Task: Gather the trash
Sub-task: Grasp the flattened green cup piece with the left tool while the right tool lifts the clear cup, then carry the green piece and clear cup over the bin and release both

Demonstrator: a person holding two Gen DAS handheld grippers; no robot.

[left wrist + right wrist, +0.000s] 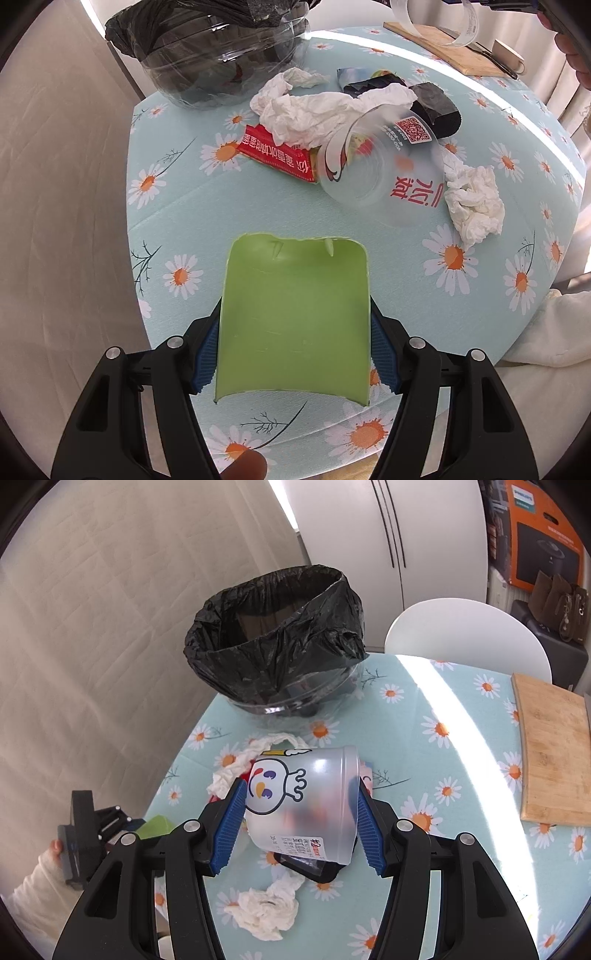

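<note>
My left gripper (295, 332) is shut on a curved green plastic piece (295, 317) with a ragged far edge, held above the near part of the daisy-print table (184, 206). My right gripper (301, 819) is shut on a frosted cup with a cartoon print (303, 797), its blue pads against the cup's two sides and its rim pointing away. A second frosted cup with red print (384, 173) lies on its side among crumpled tissues (306, 110), a red wrapper (273, 155) and a black wrapper (436, 110). The black-lined bin (273, 642) stands at the table's far end.
Another crumpled tissue (472, 203) lies right of the lying cup. A wooden cutting board (554, 749) sits along the right side of the table, and a white chair (465, 635) stands behind it. In the right wrist view a sleeved hand (40, 878) holds the left gripper (122, 823) at lower left.
</note>
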